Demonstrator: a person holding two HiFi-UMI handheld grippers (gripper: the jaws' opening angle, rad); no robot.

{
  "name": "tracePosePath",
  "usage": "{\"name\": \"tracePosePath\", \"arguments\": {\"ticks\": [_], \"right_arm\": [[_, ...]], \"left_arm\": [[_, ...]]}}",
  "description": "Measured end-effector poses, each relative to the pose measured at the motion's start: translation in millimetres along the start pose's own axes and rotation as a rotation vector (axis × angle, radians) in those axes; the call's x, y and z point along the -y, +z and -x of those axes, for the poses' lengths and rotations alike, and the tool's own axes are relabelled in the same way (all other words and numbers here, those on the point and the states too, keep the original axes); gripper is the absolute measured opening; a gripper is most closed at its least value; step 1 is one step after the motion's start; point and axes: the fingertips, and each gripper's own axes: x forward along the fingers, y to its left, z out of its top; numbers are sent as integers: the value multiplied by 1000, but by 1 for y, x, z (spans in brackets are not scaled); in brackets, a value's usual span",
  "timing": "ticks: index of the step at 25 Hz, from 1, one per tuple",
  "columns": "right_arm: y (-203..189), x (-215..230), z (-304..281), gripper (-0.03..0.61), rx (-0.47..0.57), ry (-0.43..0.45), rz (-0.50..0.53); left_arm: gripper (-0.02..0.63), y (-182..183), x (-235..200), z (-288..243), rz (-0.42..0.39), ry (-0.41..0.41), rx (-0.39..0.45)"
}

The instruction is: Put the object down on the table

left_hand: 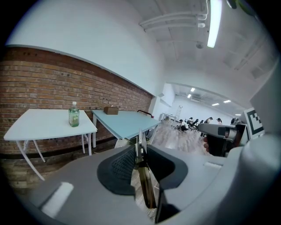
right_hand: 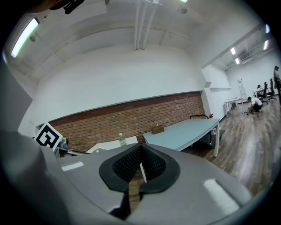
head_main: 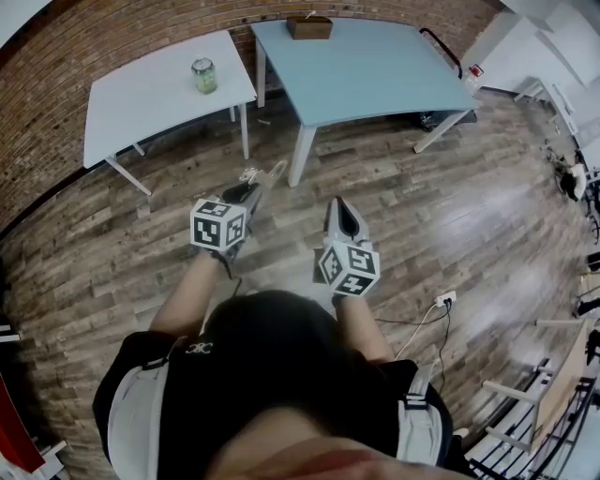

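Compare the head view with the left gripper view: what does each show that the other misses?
Only the head view: the person's torso and arms from above, the left claw with its marker cube, a white socket with cables on the floor. Only the left gripper view: a ceiling light strip, people far down the room, and, close up, the left claw clamped on a thin object. Both: the white table with a green bottle, the blue table with a brown box, the brick wall, the right claw.
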Motion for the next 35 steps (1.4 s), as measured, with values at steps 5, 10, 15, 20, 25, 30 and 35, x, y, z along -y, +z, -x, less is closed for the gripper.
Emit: {"name": "tracePosePath", "arguments": {"ticks": [5, 10, 15, 20, 25, 30, 35], "right_arm": [[-7, -14, 2, 14, 6, -27, -4], [-22, -25, 10, 14, -10, -57, -6], [-31, -24, 12, 14, -30, -72, -9], [-34, -14, 7, 14, -34, -77, -23], [-33, -1, -16, 14, -36, -63, -28], [-11, 9, -52, 14, -6, -34, -27], [6, 24, -94, 14, 0, -16, -25]], "left_arm": [[80, -6, -12, 4, -7, -18, -24], [80, -14, -19, 10, -16, -40, -40], [80, -23, -20, 8, -7, -53, -58], [80, -29, -19, -1, -5, -59, -73], [78, -22, -21, -19, -21, -54, -75], [78, 4, -29, -43, -37, -40, -64], [78, 34, -39, -76, -49, -37, -53]]}}
